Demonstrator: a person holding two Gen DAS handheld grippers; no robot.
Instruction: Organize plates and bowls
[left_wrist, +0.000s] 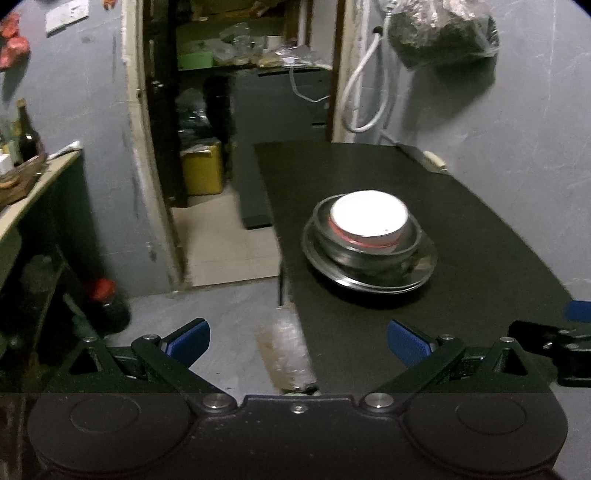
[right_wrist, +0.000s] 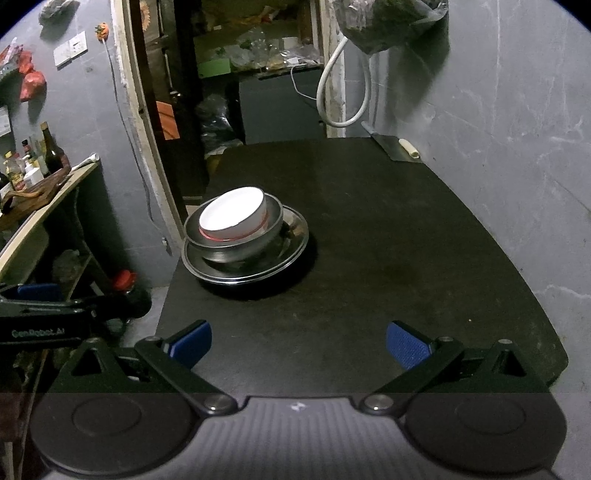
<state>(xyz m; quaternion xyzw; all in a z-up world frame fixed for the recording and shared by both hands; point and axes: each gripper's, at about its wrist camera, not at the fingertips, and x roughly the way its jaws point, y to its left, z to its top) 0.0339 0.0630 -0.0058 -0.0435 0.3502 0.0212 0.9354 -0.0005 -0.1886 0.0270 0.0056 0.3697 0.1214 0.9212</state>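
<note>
Right wrist: bowl stack (right_wrist: 245, 240) beyond open tool (right_wrist: 299, 345)

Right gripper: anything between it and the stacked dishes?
Nothing: only bare black tabletop lies between the right gripper and the stacked dishes, per the right wrist view.

left gripper (left_wrist: 298, 341): black linkage, blue fingers (left_wrist: 406, 341) | right gripper (right_wrist: 299, 341): same, silver pivot screws
</note>
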